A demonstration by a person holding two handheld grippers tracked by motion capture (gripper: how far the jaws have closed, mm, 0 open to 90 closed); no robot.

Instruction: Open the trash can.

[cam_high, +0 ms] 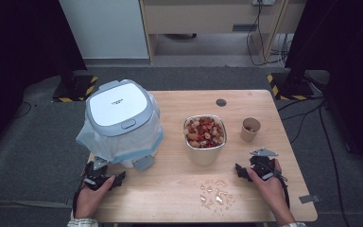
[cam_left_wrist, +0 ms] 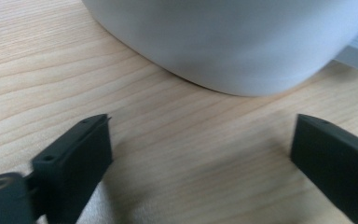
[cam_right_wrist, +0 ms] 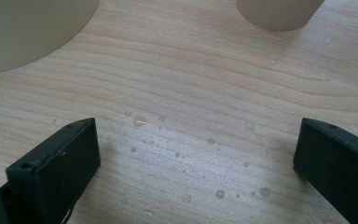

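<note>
High view: a bin (cam_high: 122, 118) with its lid on, a bowl (cam_high: 205, 138) of fruit and a cup (cam_high: 250, 129) stand on the tabletop (cam_high: 170, 184). Water drops (cam_high: 215, 194) lie near. Left tongs (cam_high: 118, 178) and right tongs (cam_high: 240, 171) are spread, holding nothing.

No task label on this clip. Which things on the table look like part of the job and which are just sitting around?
Likely in play (a guess):
- lidded bin with liner bag
- metal container of red and pale pieces
- paper cup
- left gripper and right gripper, both open, holding nothing

Probably incidental:
- water drops on the table
- black-and-yellow stand bases on the floor
</note>
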